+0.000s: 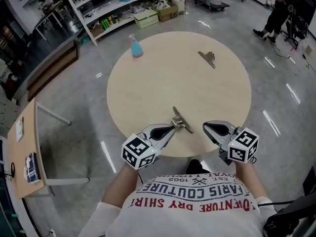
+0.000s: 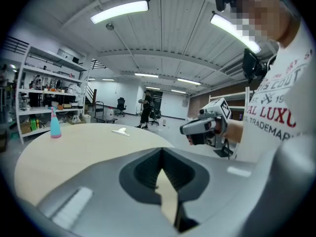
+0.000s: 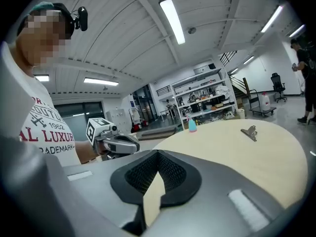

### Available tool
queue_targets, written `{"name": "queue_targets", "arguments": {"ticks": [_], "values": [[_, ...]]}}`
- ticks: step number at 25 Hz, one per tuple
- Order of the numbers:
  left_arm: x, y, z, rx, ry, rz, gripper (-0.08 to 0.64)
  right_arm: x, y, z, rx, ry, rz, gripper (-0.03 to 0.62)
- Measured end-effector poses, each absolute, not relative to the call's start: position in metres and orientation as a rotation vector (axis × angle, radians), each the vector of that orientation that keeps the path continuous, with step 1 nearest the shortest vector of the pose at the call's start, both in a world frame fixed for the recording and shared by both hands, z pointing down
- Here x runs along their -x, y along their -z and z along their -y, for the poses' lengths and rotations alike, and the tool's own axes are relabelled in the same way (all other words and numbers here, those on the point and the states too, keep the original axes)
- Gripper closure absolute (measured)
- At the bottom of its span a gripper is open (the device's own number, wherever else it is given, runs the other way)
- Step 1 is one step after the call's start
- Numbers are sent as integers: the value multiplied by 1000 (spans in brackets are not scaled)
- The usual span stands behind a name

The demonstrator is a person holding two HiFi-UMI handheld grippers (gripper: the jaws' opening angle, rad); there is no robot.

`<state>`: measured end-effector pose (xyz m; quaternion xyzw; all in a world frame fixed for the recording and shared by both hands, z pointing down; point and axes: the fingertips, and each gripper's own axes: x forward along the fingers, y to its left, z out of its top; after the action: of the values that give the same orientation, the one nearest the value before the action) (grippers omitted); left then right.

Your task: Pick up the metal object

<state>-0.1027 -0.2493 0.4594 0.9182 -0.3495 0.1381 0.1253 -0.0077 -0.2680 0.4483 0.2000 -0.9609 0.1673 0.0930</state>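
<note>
Metal clip (image 1: 181, 121): seen in the head view lying flat near the front edge of the round table (image 1: 148, 83), with one end pointed toward the table's middle

Left gripper (image 1: 168, 131): held low over the front rim, its tip just beside the near end of the metal clip; whether the two touch cannot be told

Left jaws: drawn together to a narrow slit in the left gripper view, with only bare tabletop seen through it and nothing gripped

Right gripper (image 1: 207, 127): held at the same rim, to the right of the metal clip and apart from it

Right jaws: likewise closed to a thin slit in the right gripper view, with nothing held

Second clip (image 1: 208, 58): found on the far right part of the table, well apart from both grippers; also seen from the left gripper view (image 2: 120, 132) and the right gripper view (image 3: 250, 132)

Spray bottle (image 1: 136, 47): blue with a pink top, stood upright near the far left edge

Surroundings: shelving (image 1: 118, 9) is seen beyond the table, and a person (image 1: 276, 14) stands at the far right
</note>
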Motion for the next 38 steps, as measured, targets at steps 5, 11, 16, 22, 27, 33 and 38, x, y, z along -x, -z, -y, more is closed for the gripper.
{"name": "queue_targets", "arguments": {"ticks": [5,11,16,22,27,33,38], "values": [[112,-504,292,-2590,-484,1078,469,6,-458,297,-538,-517,2827,591],[103,-584,318,-2548,-777,967,238,-5,-470,330,-543,-564,2810,592],[100,-647,324,-2493,-969,868,198,-13,-482,343,-554,-603,2789,592],[101,-678,328,-2462,-1089,861,209,-17,-493,345,-557,-642,2773,592],[99,-686,330,-2437,-1141,894,272,-21,-496,345,-551,-649,2758,592],[95,-683,336,-2433,-1124,922,276,-28,-499,341,-555,-665,2739,592],[96,-683,340,-2433,-1117,969,278,-28,-501,338,-562,-658,2731,592]]}}
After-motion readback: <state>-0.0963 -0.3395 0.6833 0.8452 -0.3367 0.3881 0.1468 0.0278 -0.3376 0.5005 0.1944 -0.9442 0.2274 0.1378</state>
